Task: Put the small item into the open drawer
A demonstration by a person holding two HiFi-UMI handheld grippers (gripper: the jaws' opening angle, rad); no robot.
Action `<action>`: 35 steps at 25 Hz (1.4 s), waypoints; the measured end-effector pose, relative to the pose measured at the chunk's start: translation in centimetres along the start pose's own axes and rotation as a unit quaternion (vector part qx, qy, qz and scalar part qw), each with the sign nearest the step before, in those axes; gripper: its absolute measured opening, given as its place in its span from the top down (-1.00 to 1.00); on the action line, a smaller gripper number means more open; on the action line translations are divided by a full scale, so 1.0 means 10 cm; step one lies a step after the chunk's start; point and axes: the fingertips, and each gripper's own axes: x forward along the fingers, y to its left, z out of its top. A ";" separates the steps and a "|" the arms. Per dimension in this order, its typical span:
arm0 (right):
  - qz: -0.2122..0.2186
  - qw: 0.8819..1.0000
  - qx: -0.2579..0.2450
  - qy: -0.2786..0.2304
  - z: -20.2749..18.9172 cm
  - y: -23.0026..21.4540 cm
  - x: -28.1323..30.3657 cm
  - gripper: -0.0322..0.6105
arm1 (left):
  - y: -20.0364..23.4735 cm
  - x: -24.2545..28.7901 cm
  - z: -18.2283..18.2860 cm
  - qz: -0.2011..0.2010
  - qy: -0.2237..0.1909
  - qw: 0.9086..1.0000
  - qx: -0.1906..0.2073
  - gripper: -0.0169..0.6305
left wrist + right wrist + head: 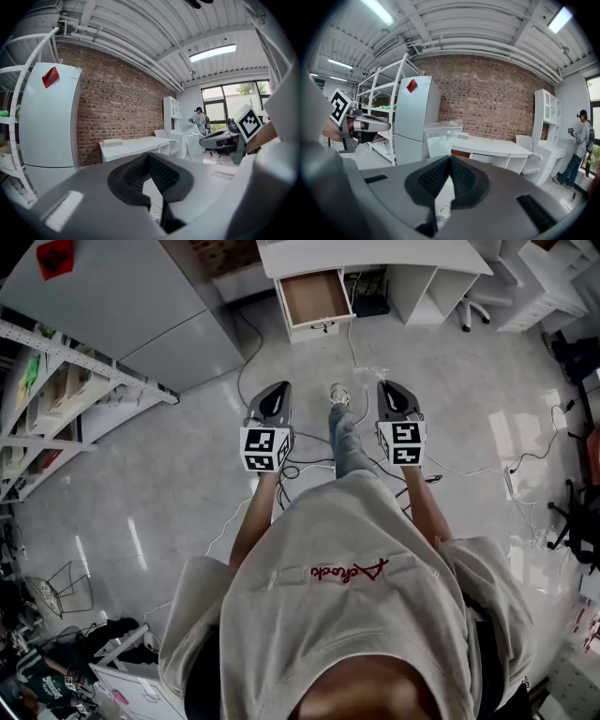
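The person stands out on the floor (169,474), well back from the white worktop (375,254), with both grippers held out in front at about the same height. The right gripper (450,159) has its fingers pinched together on the bottom edge of a clear plastic bag (440,136). The bag stands straight out past the tips, its long side in line with the gripper. Whatever it holds is too faint to make out. From above, the bag shows only as a pale shimmer just ahead of the right gripper (389,385).

The left gripper (147,157) has its fingers closed against each other with nothing between them.

The open drawer (316,296) is pulled out from under the left end of the worktop, its brown bottom bare. It lies well ahead of both grippers and to the left of the right gripper's line, closer to straight ahead of the left gripper (278,385). As I see it, the carrying hand needs to go forward and drift left, then tip the bag down over the drawer's front edge. Cables (309,465) trail across the floor on the way.
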 end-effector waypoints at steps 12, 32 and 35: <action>0.024 1.000 0.008 0.016 -0.10 -0.48 1.36 0.86 | 0.77 1.21 0.03 0.020 0.013 1.000 0.004 0.92; 0.088 0.995 -0.007 0.037 0.66 -1.69 4.11 0.86 | 2.08 3.97 0.61 0.037 0.026 0.999 -0.016 0.92; 0.104 0.994 -0.008 0.035 0.70 -1.75 4.41 0.86 | 2.21 4.13 0.64 0.049 0.028 0.998 -0.019 0.92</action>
